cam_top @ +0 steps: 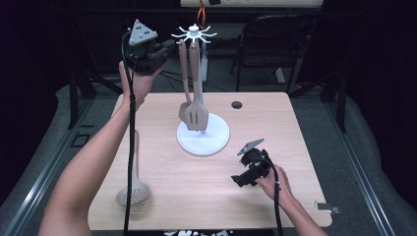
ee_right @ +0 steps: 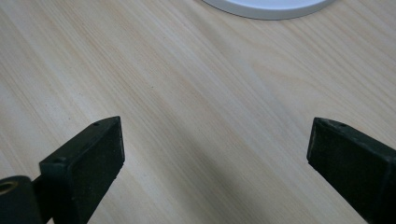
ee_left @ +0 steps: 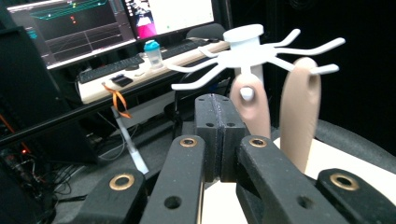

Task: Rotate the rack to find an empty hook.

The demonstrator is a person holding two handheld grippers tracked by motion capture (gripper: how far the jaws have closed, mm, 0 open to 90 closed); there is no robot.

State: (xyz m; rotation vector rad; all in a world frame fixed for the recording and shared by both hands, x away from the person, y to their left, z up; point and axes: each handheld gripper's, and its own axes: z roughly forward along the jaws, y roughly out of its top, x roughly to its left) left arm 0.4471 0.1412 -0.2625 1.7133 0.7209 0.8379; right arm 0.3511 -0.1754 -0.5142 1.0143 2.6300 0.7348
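left gripper (cam_top: 164, 47) is up at the far left with jaws clenched empty beside the rack (cam_top: 194, 33), but the skimmer (cam_top: 134, 172) lies lengthwise near-to-far on the desk (cam_top: 275, 128) below it, right gripper (cam_top: 239, 180) released and farther off

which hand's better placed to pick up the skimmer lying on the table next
Probably left. The skimmer lies at the table's left edge beside the left forearm, though the left tongs are shut, up by the rack. The right tongs are open but across the table.
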